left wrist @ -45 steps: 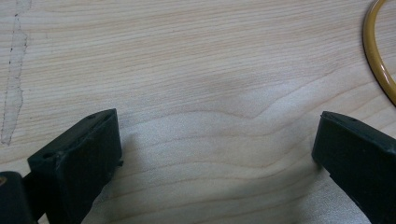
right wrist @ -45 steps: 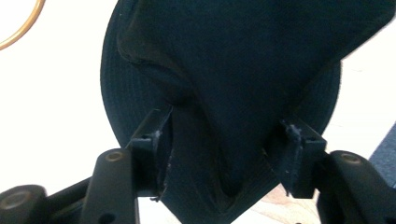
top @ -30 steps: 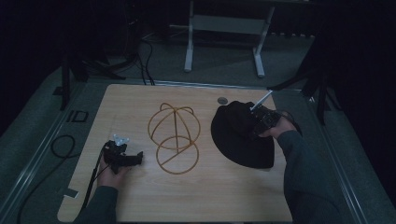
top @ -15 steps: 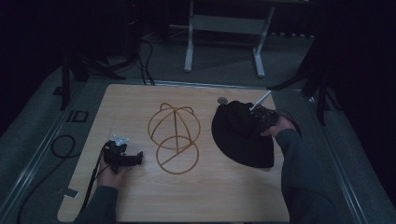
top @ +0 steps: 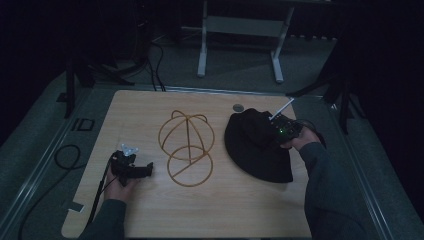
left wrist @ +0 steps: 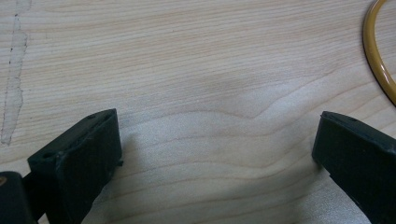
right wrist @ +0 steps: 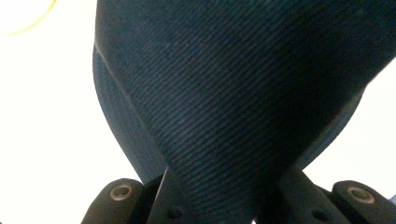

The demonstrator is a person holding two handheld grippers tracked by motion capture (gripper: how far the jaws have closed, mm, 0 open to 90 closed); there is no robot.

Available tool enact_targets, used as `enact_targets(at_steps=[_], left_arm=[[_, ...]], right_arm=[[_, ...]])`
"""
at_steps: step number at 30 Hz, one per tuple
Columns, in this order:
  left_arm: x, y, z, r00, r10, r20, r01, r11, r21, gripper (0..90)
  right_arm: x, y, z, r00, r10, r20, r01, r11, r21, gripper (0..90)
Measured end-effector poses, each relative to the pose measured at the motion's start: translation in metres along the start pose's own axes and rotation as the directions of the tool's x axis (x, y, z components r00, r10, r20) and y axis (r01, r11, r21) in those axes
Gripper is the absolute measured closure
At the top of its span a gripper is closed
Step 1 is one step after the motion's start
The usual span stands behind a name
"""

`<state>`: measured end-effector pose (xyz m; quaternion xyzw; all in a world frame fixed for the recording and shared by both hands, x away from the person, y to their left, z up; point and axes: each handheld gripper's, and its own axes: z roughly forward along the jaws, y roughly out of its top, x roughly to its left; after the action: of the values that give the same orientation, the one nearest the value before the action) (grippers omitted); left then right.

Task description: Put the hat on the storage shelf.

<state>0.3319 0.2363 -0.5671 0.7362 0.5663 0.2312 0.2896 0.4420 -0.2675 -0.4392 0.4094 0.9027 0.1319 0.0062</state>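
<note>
A dark fabric hat (top: 255,155) lies on the right half of the wooden table (top: 240,210). My right gripper (top: 269,135) reaches into its crown from the right and is shut on a fold of the hat (right wrist: 243,93); in the right gripper view the cloth is pinched between the two jaws (right wrist: 231,205). A yellow wire hat frame (top: 187,147) stands at the table's middle. My left gripper (top: 148,170) rests at the front left, pointing at the frame. Its jaws (left wrist: 217,154) stand wide open over bare wood, with the frame's ring (left wrist: 373,60) just beyond.
A round grommet (top: 238,108) sits in the table's far edge behind the hat. Cables (top: 65,155) lie on the floor to the left. A metal stand (top: 240,30) rises behind the table. Bare wood stretches along the front edge.
The right hand has shifted slightly on the hat's crown. The left hand and the wire frame have stayed where they were.
</note>
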Motion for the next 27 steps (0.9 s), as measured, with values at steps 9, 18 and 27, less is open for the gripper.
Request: enact_targets(at_steps=[9,18,27], left_arm=[[0.000,0.000,0.000,1.0000,0.000,0.000,0.000,1.0000,-0.001,1.5],[0.000,0.000,0.000,1.0000,0.000,0.000,0.000,1.0000,-0.001,1.5],[0.000,0.000,0.000,1.0000,0.000,0.000,0.000,1.0000,-0.001,1.5]], right_arm=[[0.010,-0.006,-0.006,0.9991,-0.039,-0.017,0.039,0.998,-0.045,86.6],[0.026,-0.011,-0.011,0.9965,-0.078,-0.031,0.075,0.995,-0.069,86.6],[0.032,-0.019,-0.014,0.9948,-0.097,-0.031,0.093,0.991,-0.095,86.7]])
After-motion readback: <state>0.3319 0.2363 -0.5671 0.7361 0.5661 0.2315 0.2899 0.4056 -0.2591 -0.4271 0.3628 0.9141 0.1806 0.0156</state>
